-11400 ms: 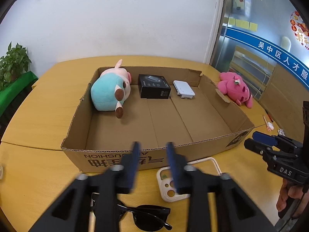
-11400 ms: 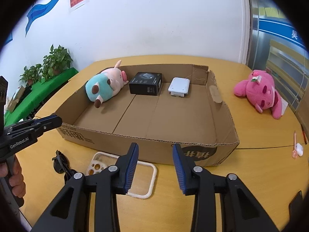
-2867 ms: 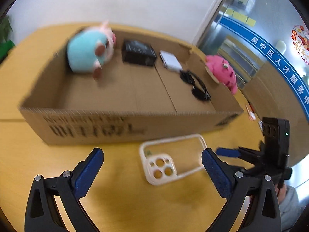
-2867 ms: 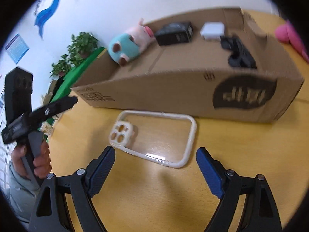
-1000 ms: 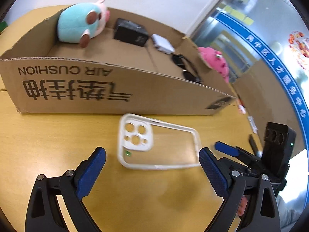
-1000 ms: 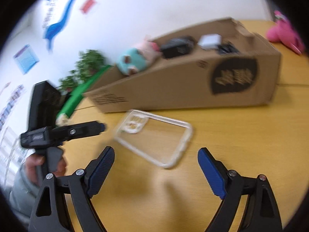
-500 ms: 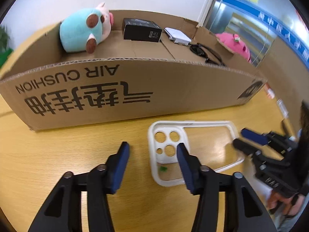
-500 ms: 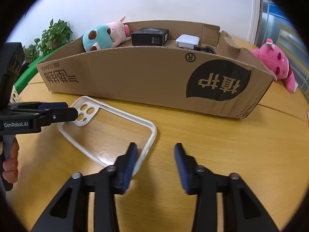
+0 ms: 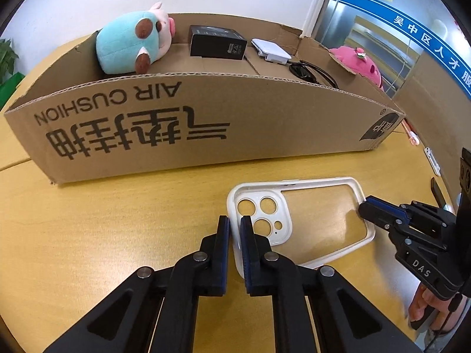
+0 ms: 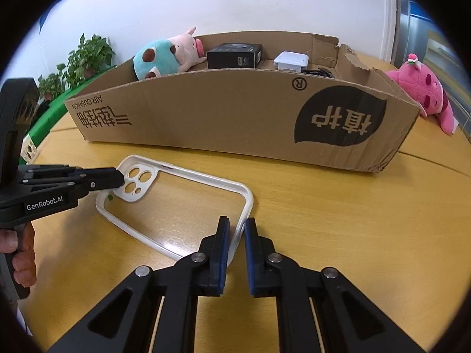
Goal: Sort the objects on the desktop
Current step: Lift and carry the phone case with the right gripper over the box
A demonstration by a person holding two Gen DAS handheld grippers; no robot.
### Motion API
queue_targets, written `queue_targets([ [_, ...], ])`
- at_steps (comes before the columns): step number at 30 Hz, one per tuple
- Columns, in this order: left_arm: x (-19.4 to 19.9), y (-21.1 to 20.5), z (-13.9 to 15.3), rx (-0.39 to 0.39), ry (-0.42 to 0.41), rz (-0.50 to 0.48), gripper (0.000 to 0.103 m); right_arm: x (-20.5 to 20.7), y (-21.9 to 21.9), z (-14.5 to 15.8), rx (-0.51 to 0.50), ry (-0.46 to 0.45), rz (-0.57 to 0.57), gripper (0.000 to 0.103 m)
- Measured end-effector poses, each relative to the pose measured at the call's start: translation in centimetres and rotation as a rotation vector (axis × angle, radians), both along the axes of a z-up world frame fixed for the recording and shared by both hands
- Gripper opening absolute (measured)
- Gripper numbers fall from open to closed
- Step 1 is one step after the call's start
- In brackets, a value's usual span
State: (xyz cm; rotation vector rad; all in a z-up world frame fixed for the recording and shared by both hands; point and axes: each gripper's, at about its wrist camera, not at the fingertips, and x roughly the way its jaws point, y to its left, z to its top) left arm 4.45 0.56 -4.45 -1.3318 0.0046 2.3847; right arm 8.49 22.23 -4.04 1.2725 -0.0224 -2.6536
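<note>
A white-rimmed clear phone case [image 9: 297, 206] [image 10: 188, 194] lies on the wooden table in front of the cardboard box [image 9: 265, 129] [image 10: 235, 111]. My left gripper [image 9: 234, 226] is shut on the case's rim at its camera end. My right gripper [image 10: 235, 229] is shut on the rim at the opposite end. The box holds a teal and pink plush [image 9: 132, 47], a black box [image 9: 216, 45], a white device [image 9: 270, 51] and black sunglasses [image 9: 309, 72].
A pink plush [image 10: 424, 94] lies on the table beyond the box's right end. A small pen and a white item [image 9: 424, 147] lie near the table's right edge. Potted plants [image 10: 85, 56] stand at the far left.
Both grippers have closed from half open onto the two ends of the phone case. The case lies in nearly the same place on the table.
</note>
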Motion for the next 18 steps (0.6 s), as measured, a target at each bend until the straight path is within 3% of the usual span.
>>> queue_targets([
  [4, 0.6, -0.2, 1.8, 0.019, 0.031, 0.015, 0.006, 0.5, 0.0, 1.0, -0.015, 0.033, -0.015, 0.008],
  [7, 1.0, -0.4, 4.8, 0.049, 0.093, 0.01, 0.006, 0.6, 0.1, 2.5, -0.02, 0.066, -0.02, 0.008],
  [13, 1.1, -0.9, 10.5, 0.099, 0.219, 0.002, 0.006, 0.9, 0.2, 6.7, -0.026, 0.163, -0.033, 0.008],
  [18, 0.2, -0.7, 12.9, 0.107, 0.271, -0.013, 0.006, 0.6, 0.7, 10.2, -0.036, 0.246, -0.046, 0.008],
])
